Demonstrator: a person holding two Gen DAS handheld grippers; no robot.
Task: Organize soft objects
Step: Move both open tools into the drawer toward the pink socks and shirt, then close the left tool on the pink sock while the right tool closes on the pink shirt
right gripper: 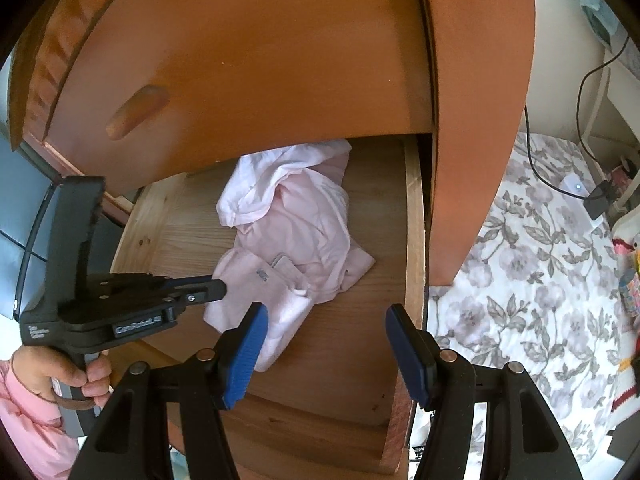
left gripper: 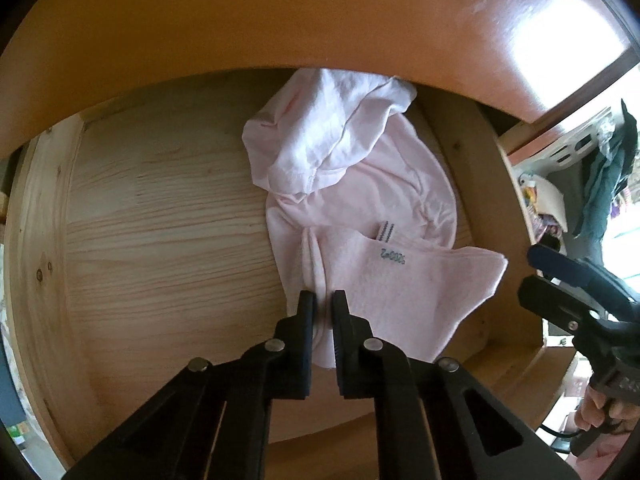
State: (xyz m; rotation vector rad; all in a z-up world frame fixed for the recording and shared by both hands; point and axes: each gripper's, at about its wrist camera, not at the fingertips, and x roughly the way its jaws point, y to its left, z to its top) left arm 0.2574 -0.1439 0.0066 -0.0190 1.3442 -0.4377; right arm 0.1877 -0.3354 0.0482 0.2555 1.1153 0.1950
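Black left gripper [left gripper: 323,300] jaws pinching crumpled pink cloth [left gripper: 360,208] (right gripper [right gripper: 326,318] jaws apart) in pine drawer [left gripper: 160,208]

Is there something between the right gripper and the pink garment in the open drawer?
Nothing visible does. The right gripper is open above the drawer, with the pink garment just ahead of it. The left gripper is shut on the garment's near fold, off to one side, not in the way.
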